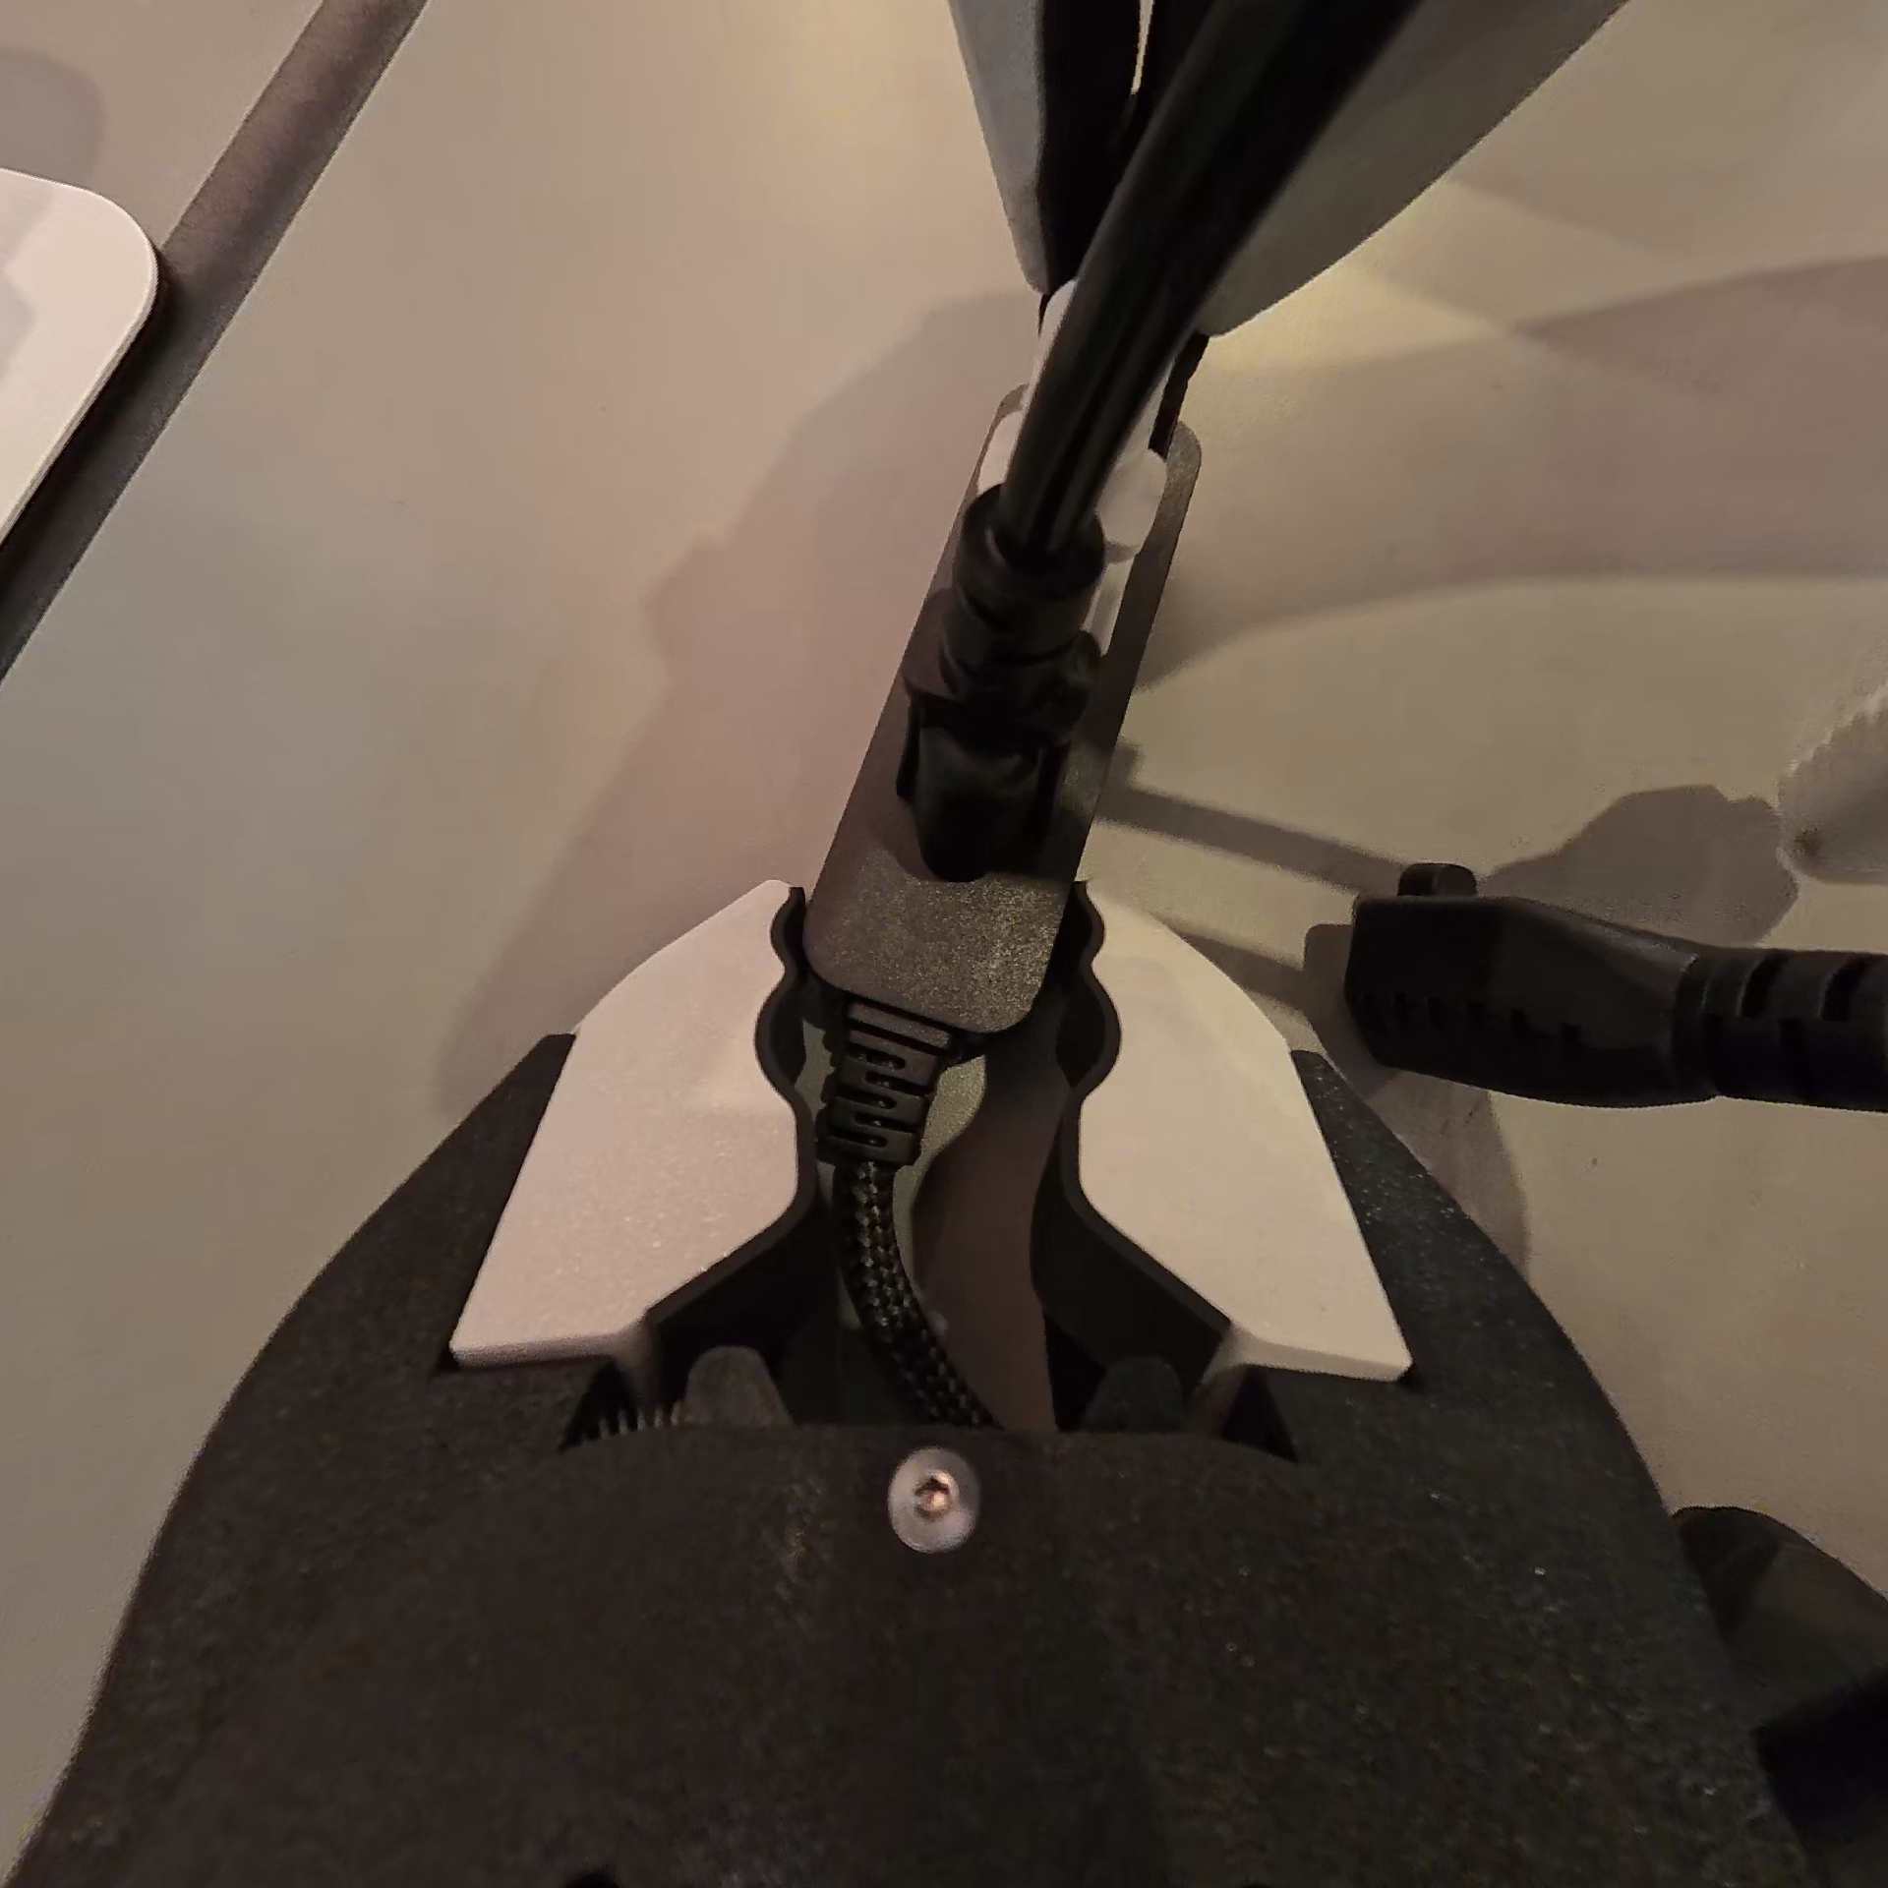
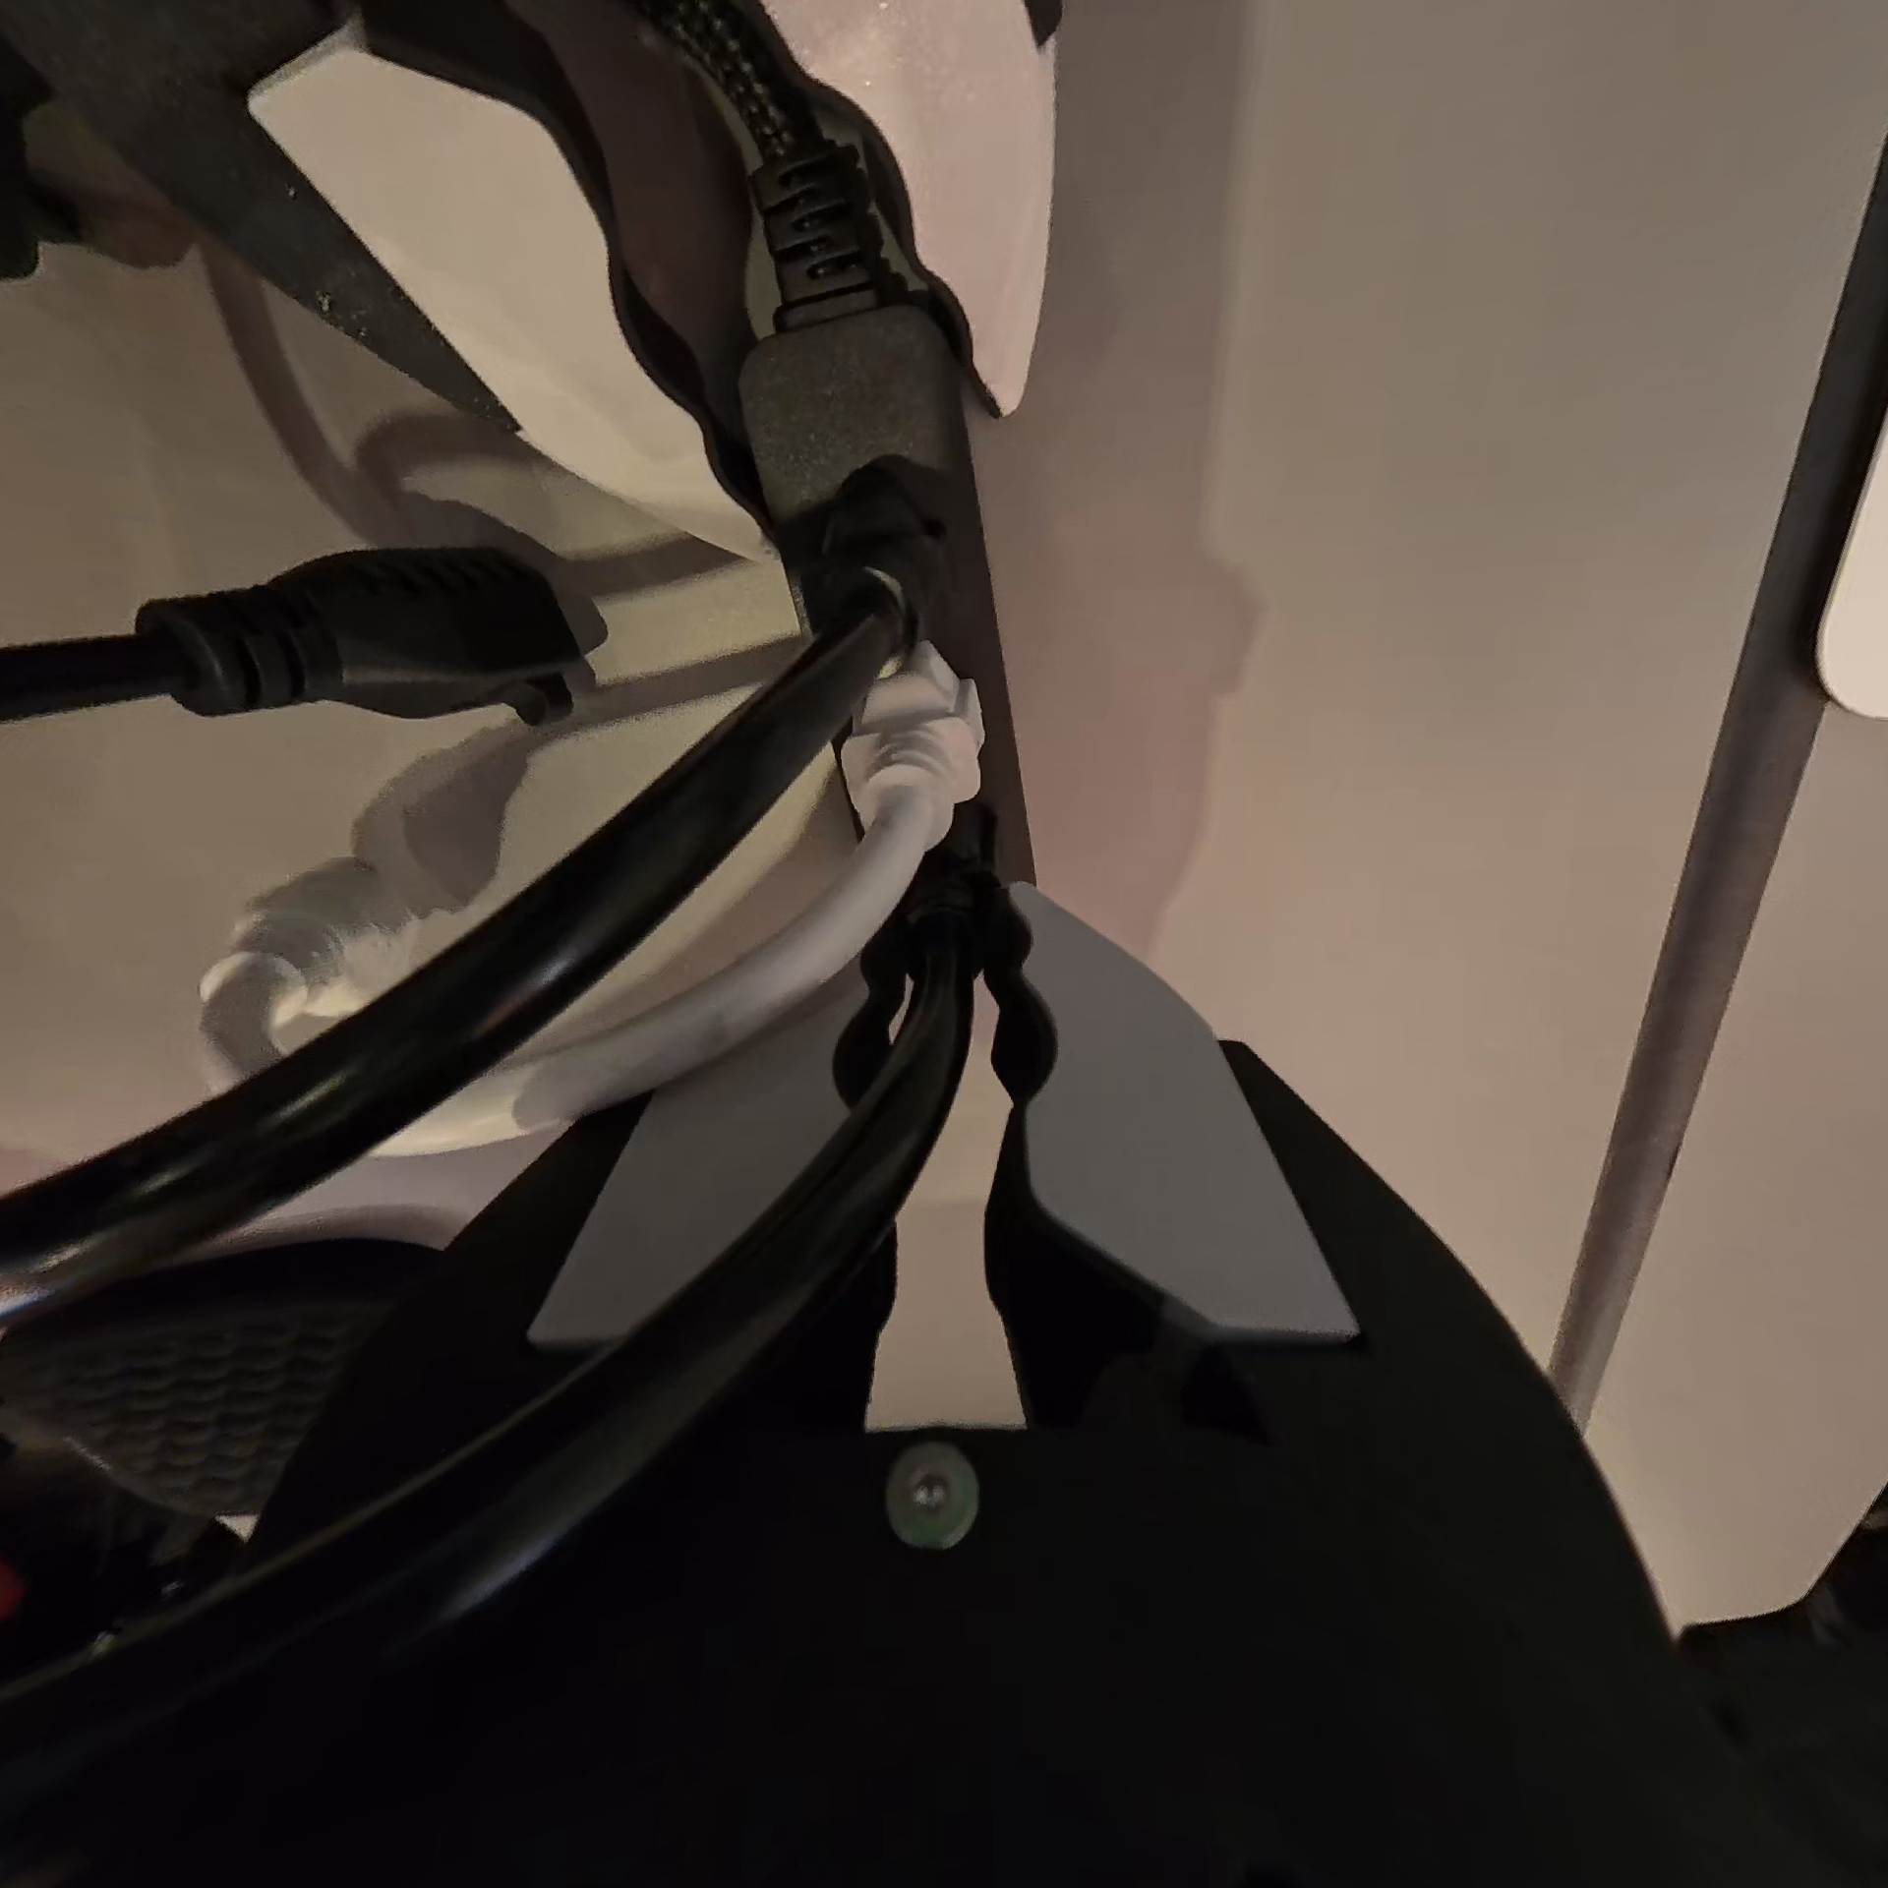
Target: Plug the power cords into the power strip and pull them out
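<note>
The power strip (image 1: 925, 945) is a slim dark grey bar lying on the pale table. My left gripper (image 1: 935, 919) is shut on its near end, where a braided cord (image 1: 889, 1246) leaves it. A black plug (image 1: 981, 736) and a white plug (image 1: 1129, 506) sit in the strip. My right gripper (image 2: 965, 919) is shut on a thin black cord's plug (image 2: 960, 879) at the strip's (image 2: 976, 613) other end. It also shows at the top of the left wrist view (image 1: 1124, 153). A loose black plug (image 1: 1532, 1006) lies beside the strip, unplugged (image 2: 388, 633).
A thick black cable (image 2: 613, 868) and a white cable (image 2: 776, 971) loop across the table left of my right gripper. A white flat device (image 1: 61, 337) lies beyond a dark seam (image 1: 255, 174) in the table. A white coil (image 2: 296, 971) lies near the loose plug. Tip to tip, the grippers are about 9 cm apart.
</note>
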